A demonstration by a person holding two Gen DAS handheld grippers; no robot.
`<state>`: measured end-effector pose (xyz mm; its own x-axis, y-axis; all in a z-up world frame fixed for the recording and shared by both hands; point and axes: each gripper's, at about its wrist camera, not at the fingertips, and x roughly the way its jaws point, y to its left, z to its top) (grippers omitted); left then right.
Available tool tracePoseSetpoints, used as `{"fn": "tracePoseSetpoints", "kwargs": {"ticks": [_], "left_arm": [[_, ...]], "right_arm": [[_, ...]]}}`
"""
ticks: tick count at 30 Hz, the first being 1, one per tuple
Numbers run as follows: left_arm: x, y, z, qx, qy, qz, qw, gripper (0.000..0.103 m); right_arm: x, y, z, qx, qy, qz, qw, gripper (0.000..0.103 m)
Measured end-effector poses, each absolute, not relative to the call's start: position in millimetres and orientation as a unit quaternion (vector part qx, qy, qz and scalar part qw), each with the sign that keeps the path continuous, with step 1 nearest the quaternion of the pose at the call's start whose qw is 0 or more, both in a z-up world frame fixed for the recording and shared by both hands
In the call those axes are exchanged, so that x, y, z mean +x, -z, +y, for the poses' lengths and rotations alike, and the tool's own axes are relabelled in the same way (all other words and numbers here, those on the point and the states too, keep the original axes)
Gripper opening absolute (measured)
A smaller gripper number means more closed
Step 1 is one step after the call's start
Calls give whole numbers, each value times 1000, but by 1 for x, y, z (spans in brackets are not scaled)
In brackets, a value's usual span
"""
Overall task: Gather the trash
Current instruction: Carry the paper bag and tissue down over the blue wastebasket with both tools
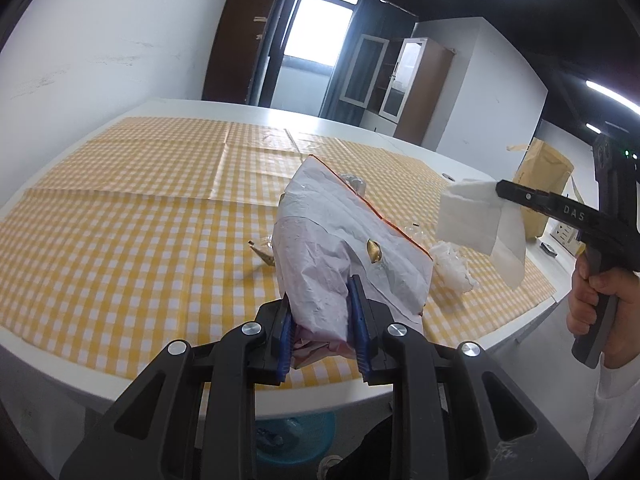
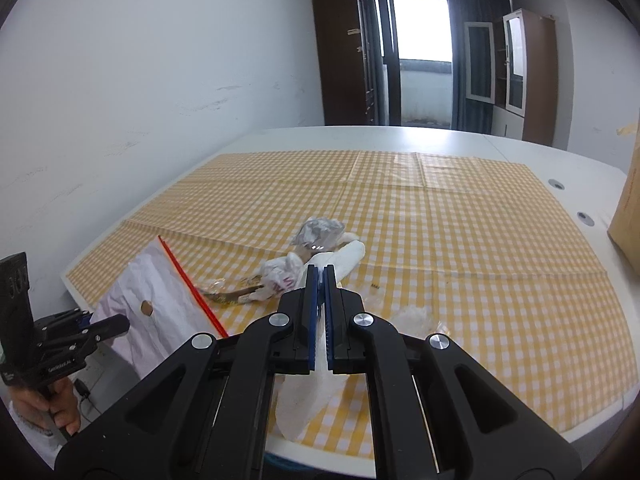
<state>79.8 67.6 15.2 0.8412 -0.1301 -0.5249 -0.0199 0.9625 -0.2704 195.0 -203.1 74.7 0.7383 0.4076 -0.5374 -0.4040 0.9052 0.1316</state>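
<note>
Left gripper (image 1: 320, 300) clamps the lower end of a white bag (image 1: 344, 240) with a red strip along its top edge; blue pads press in on crumpled plastic from both sides. Bag is held up off the table (image 1: 192, 108), tilted, mouth edge pointing up and away. Small hole in its side shows a gold patterned thing inside, can't tell what.

Right gripper (image 2: 319, 270) has its jaws nearly together, pinching a white tissue (image 2: 344, 258); one end sticks out past the fingertips, the rest hangs below the fingers. In the left view the same tissue (image 1: 476, 220) hangs in the air from the right gripper (image 1: 500, 190), to the right of the bag and not touching it.

On the yellow checked cloth (image 2: 440, 240): a crumpled clear wrapper (image 2: 318, 232), a white wad (image 2: 280, 272) with pink print, and a brown scrap (image 2: 232, 294) just beside it, all between the bag and the tissue in the right view. More clear film (image 2: 416, 314) lies right of the fingers.

Blue bin (image 1: 296, 436) sits under the table edge, below the left gripper. Brown paper sack (image 1: 544, 184) at far right.
</note>
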Motion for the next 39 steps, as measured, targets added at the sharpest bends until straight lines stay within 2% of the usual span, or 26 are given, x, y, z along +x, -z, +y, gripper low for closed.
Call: {"fn": "tracePoseSetpoints", "kwargs": {"ticks": [11,22,29,39], "left_arm": [[30,-25,57,-116,27,258,959,23],[-23,-14,52,-103,31,257,960,23],[-44,10,51,-105,34,280,954,23],[-49,69,47,-102,41,341,934,23]], "right_arm": [[135,-71,-209,10,-264,270,926,3],[65,-62,-217,20,-312,258,914,3],[30,-38,-212,16,-330,277,902,3],[19,29,-198,32,-348,347,870,3]]}}
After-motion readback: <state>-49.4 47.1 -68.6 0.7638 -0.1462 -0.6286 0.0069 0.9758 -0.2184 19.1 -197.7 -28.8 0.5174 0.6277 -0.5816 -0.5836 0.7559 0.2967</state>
